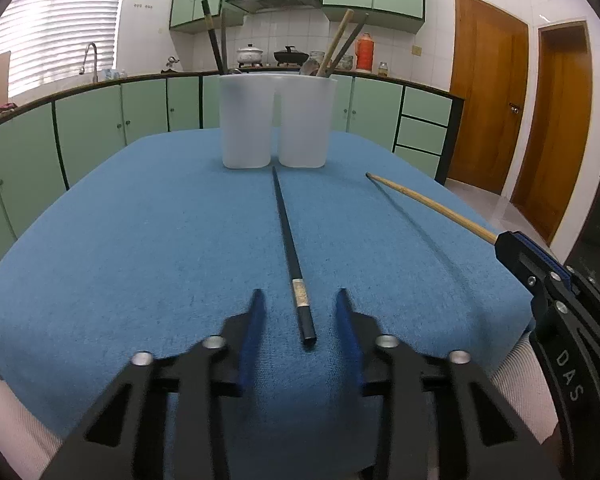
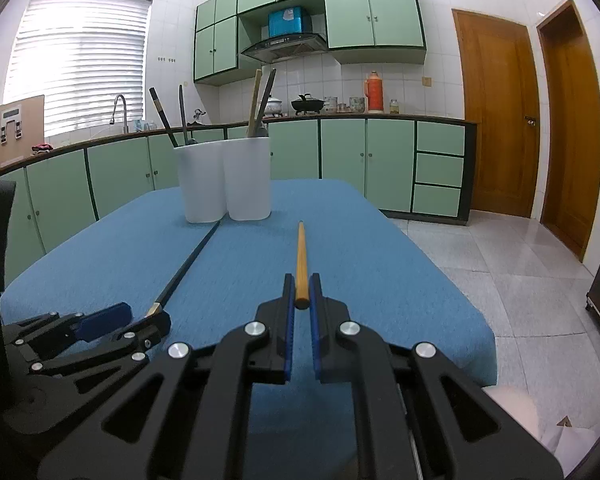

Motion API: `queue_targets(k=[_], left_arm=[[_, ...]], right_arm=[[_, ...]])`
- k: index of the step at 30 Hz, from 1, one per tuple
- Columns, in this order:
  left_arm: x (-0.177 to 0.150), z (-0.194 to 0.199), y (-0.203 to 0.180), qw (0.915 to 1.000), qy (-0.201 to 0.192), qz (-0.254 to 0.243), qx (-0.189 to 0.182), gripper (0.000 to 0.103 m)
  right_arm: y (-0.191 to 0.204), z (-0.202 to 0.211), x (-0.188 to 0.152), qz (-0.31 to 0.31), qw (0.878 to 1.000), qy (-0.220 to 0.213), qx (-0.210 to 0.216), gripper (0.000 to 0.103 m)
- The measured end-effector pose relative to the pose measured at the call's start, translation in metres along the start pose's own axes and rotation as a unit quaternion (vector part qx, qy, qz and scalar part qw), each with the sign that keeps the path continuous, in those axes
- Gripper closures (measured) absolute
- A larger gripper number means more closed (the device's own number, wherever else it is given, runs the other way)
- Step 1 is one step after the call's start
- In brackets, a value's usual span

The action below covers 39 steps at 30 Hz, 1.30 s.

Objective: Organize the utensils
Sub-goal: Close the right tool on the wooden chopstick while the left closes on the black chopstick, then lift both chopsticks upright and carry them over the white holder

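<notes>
A black chopstick (image 1: 290, 248) with a silver band lies on the blue tablecloth (image 1: 140, 240), its thick end between the fingers of my open left gripper (image 1: 299, 300), untouched. It also shows in the right wrist view (image 2: 188, 262). My right gripper (image 2: 302, 280) is shut on the thick end of a wooden chopstick (image 2: 301, 256), which points toward two white holders (image 2: 226, 178). In the left wrist view the wooden chopstick (image 1: 428, 202) sticks out of the right gripper (image 1: 512, 248). The left holder (image 1: 246, 120) has dark chopsticks, the right holder (image 1: 306, 120) wooden ones.
The table's right edge drops to a tiled floor (image 2: 500, 280). Green kitchen cabinets (image 2: 340, 152) run behind the table. Two wooden doors (image 2: 500, 112) stand at the right. My left gripper (image 2: 112, 324) shows low at the left of the right wrist view.
</notes>
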<state>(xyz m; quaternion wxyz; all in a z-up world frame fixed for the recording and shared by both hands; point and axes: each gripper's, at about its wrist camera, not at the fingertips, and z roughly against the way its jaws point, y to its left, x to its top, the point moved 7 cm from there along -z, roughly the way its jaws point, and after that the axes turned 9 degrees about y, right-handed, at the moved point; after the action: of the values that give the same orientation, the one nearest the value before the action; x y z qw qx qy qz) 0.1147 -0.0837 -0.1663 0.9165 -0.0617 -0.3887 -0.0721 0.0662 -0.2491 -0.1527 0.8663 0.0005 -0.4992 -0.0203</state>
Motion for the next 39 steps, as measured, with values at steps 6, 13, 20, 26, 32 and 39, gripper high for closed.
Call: queue_targets(k=[6, 13, 20, 26, 32, 39], left_arm=[[0.003, -0.001, 0.002, 1.0, -0.001, 0.003, 0.008, 0.096], [0.009, 0.02, 0.003, 0.9997, -0.023, 0.001, 0.01, 0.096], [0.032, 0.053, 0.006, 0.9979, -0.063, 0.0, 0.013, 0.096], [0.056, 0.079, 0.013, 0.9951, -0.098, 0.002, 0.011, 0.096], [0.084, 0.103, 0.024, 0.991, -0.133, 0.006, 0.01, 0.096], [0.116, 0.12, 0.032, 0.9871, -0.16, 0.009, 0.009, 0.096]], right_arm=[[0.002, 0.001, 0.0, 0.006, 1.0, -0.001, -0.002, 0.097], [0.002, 0.007, 0.01, 0.014, 1.0, -0.011, -0.001, 0.097], [0.007, 0.023, 0.031, 0.027, 0.999, -0.036, 0.005, 0.097], [0.01, 0.036, 0.059, 0.035, 0.998, -0.056, 0.018, 0.097], [0.008, 0.047, 0.097, 0.031, 0.996, -0.064, 0.047, 0.097], [0.01, 0.056, 0.141, 0.035, 0.995, -0.073, 0.065, 0.097]])
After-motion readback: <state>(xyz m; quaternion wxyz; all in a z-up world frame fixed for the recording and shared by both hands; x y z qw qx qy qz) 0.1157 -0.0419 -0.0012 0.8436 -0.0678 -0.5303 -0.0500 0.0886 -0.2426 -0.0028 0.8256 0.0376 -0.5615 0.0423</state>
